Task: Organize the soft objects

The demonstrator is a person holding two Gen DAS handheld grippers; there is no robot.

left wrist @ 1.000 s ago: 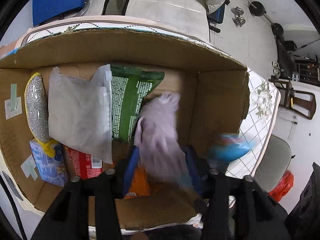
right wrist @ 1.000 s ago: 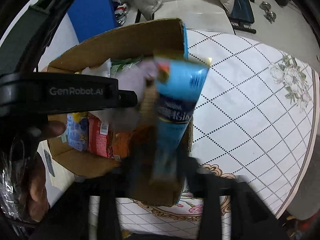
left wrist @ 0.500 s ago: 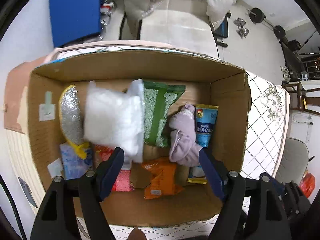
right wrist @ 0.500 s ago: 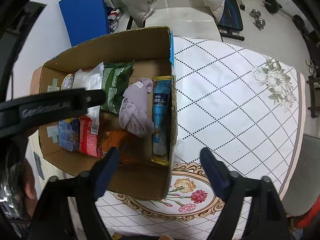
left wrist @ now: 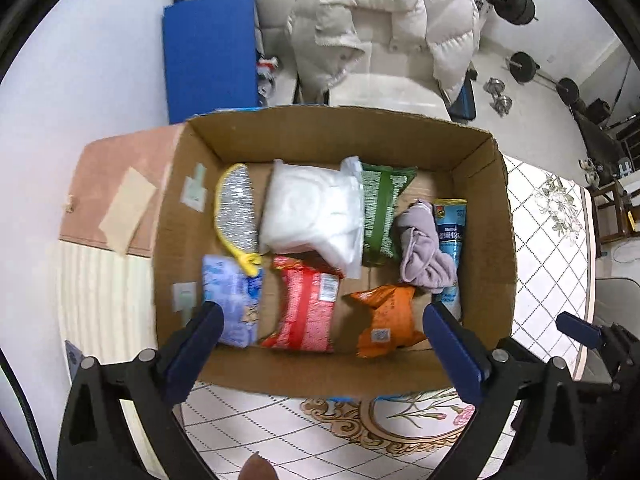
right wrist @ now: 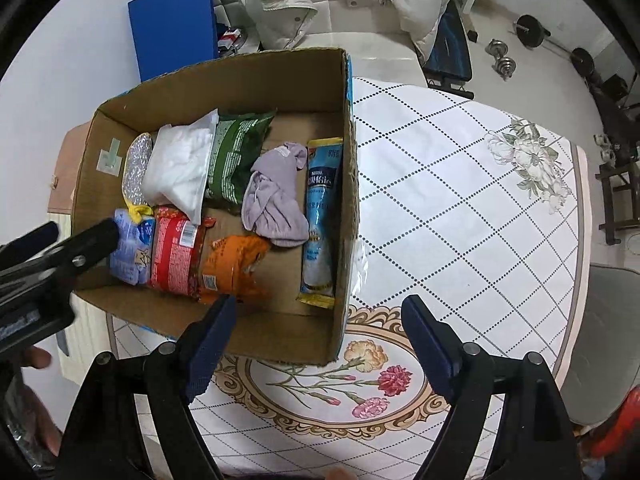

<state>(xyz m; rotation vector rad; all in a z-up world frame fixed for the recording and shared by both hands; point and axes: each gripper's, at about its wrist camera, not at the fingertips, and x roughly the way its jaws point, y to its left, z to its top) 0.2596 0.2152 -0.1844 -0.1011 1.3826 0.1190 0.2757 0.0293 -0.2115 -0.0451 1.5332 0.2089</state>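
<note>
Your left gripper (left wrist: 320,324) shows its blue-padded fingers (left wrist: 194,344) spread wide at the lower edge of the frame. They hold nothing and touch nothing. Your right gripper (right wrist: 316,320) is equally wide and empty, its fingers (right wrist: 424,336) at the lower centre of the right view, over the near wall of the cardboard box (right wrist: 240,80) and the counter (right wrist: 460,200).

All soft objects lie inside the box, at the centre of the left view:
- lilac cloth (left wrist: 424,248), right of centre, touching the blue sachet (left wrist: 450,240) along the right wall;
- white bag (left wrist: 312,216), overlapping the green packet (left wrist: 380,216);
- red packet (left wrist: 306,308), orange packet (left wrist: 386,320) and pale blue pack (left wrist: 232,300) in the lower row.

The blue sachet carries white lettering; it is too small to read. The red and orange packets show barcode labels.
</note>
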